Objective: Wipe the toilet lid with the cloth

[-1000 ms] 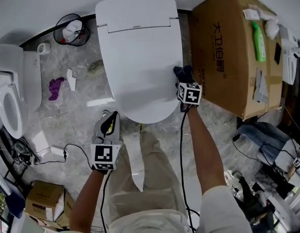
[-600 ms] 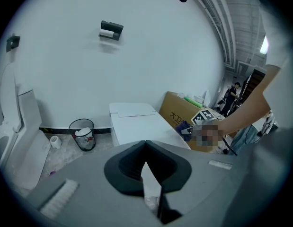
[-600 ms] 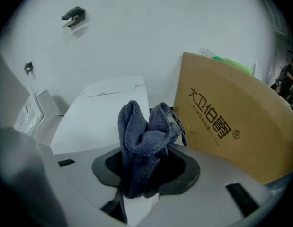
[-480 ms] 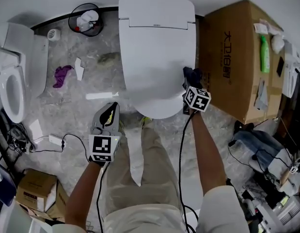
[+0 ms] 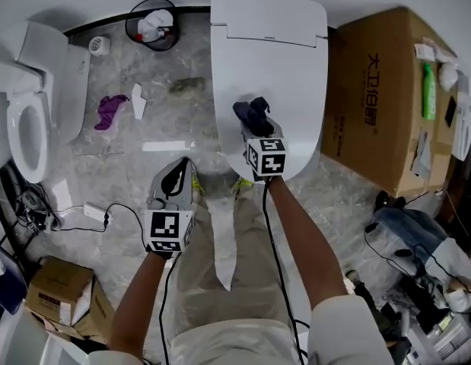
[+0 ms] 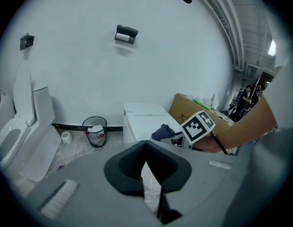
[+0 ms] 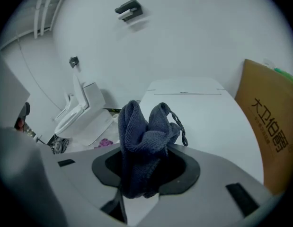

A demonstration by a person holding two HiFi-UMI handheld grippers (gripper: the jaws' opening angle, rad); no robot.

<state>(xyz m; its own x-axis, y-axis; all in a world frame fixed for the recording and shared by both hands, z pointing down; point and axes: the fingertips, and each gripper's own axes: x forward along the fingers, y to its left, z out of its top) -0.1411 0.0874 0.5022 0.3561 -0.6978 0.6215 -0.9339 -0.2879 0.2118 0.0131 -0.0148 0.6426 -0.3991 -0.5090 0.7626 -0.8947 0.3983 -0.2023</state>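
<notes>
My right tongs (image 5: 256, 131) are clamped on the bunched cloth (image 5: 250, 111), holding it against the toilet lid (image 5: 292, 74) near its front edge, ready to wipe. My left tongs (image 5: 173, 179) are together and empty, parked over the floor (image 5: 121, 166), probably to stay clear.

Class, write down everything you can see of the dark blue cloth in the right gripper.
The dark blue knitted cloth is bunched into soft upright folds, with a thin cord loop hanging at one side. The right gripper has its jaws shut on the lower part, so the bunch sticks out past them. It is held over the near part of the closed white toilet lid; whether it presses on the lid cannot be told.
</notes>
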